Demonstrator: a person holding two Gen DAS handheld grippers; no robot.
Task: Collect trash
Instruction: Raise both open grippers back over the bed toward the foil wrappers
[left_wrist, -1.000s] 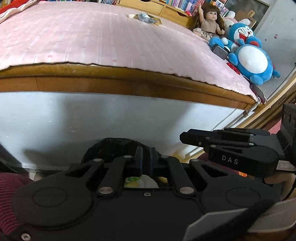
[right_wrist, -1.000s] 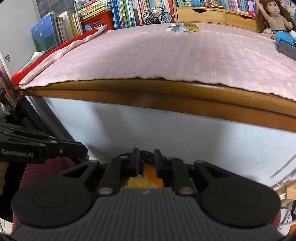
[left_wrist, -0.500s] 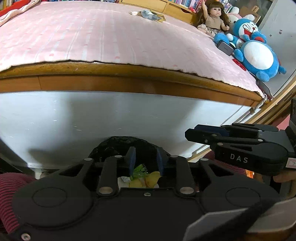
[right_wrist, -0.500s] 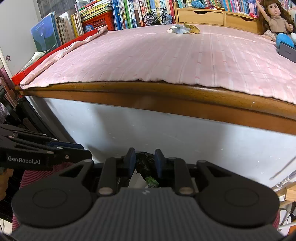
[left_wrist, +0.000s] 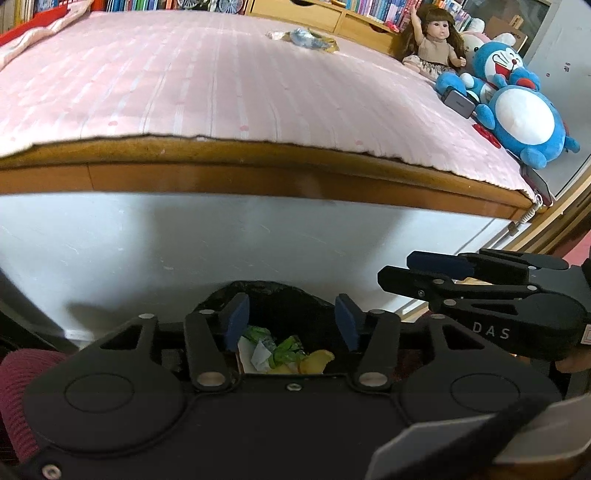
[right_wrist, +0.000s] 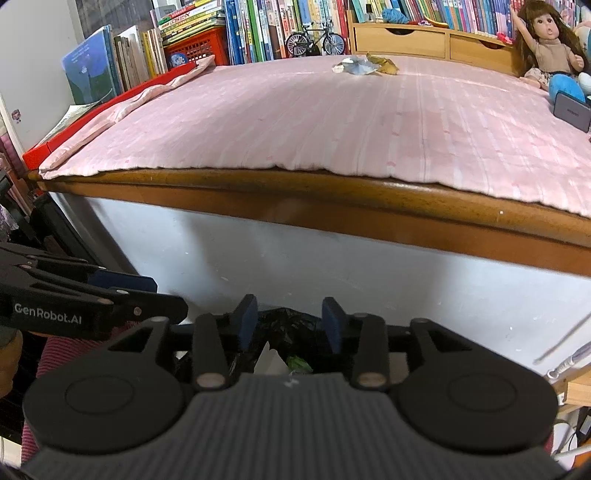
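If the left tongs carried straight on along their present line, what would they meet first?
Most likely the trash lying in the black bin bag just beyond the left tongs, which stand open and empty; depth is hard to judge.

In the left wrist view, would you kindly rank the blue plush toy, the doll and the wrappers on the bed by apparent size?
Largest to smallest as they appear:
1. blue plush toy
2. doll
3. wrappers
The wrappers lie farthest from the camera, so their true size is unsure.
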